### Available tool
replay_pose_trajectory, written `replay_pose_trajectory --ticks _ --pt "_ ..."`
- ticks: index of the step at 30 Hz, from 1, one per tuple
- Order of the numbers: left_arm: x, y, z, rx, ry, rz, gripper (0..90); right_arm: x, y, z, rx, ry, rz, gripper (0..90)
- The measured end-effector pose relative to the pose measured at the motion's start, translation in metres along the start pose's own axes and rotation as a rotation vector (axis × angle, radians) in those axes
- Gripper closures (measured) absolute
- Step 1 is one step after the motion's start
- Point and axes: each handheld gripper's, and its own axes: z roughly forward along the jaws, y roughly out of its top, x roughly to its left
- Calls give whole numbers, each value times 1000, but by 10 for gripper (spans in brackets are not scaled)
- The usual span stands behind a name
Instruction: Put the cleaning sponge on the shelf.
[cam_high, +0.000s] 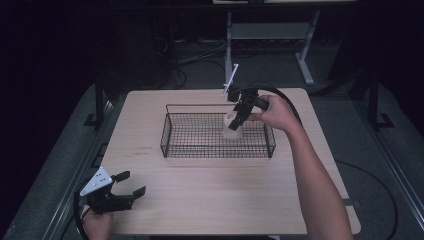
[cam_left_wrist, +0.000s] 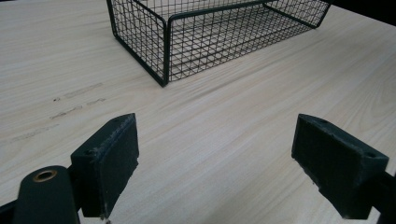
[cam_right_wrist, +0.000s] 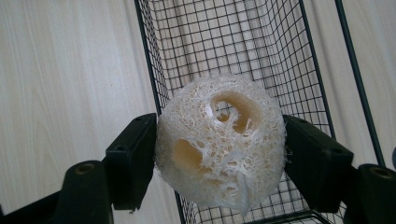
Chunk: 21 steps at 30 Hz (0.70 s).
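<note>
A pale loofah sponge (cam_right_wrist: 219, 140) sits squeezed between the two black jaws of my right gripper (cam_right_wrist: 219, 154), seen end-on with its holes showing. In the high view my right gripper (cam_high: 238, 121) holds the loofah (cam_high: 232, 129) above the right half of a black wire basket (cam_high: 170, 142) standing mid-table. My left gripper (cam_high: 131, 185) rests low over the table's front left corner, jaws wide apart with nothing between them. From the left gripper view, my left gripper (cam_left_wrist: 215, 163) hovers over bare wood, with the basket (cam_left_wrist: 163, 51) farther ahead.
The light wooden table (cam_high: 210, 200) has open surface in front of the basket and at both sides. Faint dark marks (cam_left_wrist: 70, 100) streak the wood left of the basket. Beyond the far edge stand a desk frame (cam_high: 305, 60) and cables on the dark floor.
</note>
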Motion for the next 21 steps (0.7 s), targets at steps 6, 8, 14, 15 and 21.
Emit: replay_pose_trajectory --ticks 6,8,14,15,21 --pt "0 0 0 0 -4 2 137 -8 -4 6 15 -5 17 294" --pt "0 0 0 2 -3 5 137 -11 -5 8 21 -3 24 294" --pt "0 0 0 3 -4 5 137 -17 -7 18 33 9 37 293" --pt "0 0 0 2 -5 3 136 -18 -7 20 38 12 36 293" --pt "0 0 0 -5 -4 -2 137 -20 -6 32 53 18 41 293"
